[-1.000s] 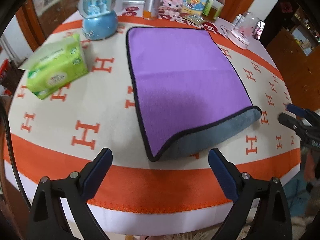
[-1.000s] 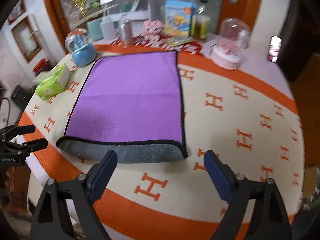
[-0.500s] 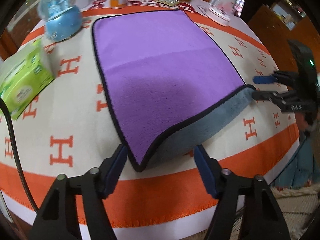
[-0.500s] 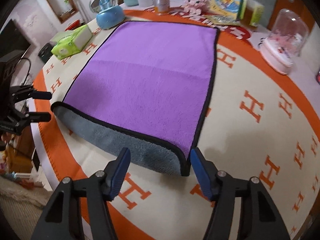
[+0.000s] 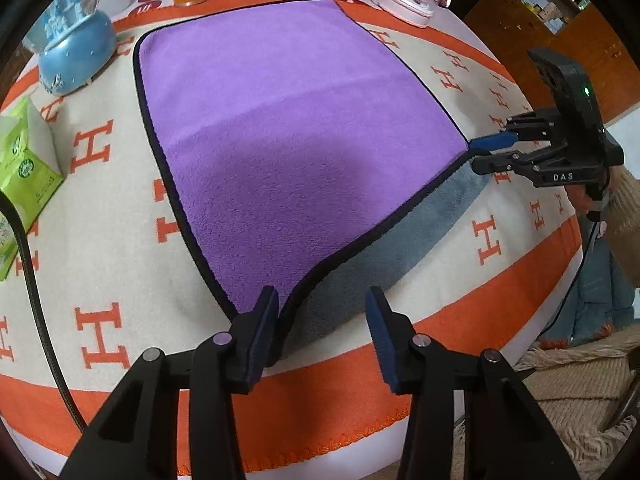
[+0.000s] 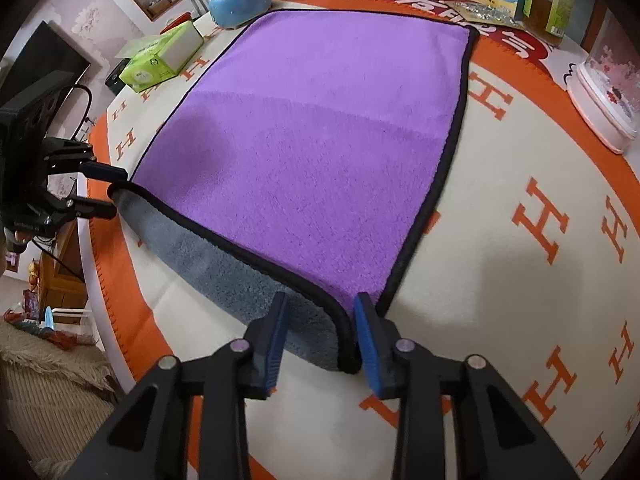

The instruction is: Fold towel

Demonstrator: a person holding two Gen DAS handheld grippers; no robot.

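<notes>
A purple towel (image 5: pixel 288 136) with a black hem and grey underside lies folded on the round table; it also shows in the right wrist view (image 6: pixel 320 132). Its grey fold (image 5: pixel 372 256) faces me. My left gripper (image 5: pixel 322 320) is open, its fingers either side of the towel's near left corner. My right gripper (image 6: pixel 320 326) is open around the near right corner (image 6: pixel 340 344), the jaws narrowed but apart. Each gripper shows in the other's view, the right one (image 5: pixel 486 152) and the left one (image 6: pixel 106 192), both at their corners.
The table wears a cream and orange cloth (image 5: pixel 100 240) with H marks. A green tissue pack (image 5: pixel 20 160) and a blue snow globe (image 5: pixel 76 56) stand left. Bottles, a box and a domed dish (image 6: pixel 604 92) stand at the back.
Both grippers have moved in towards the towel's near corners and their jaws have narrowed around them. The towel has not moved.
</notes>
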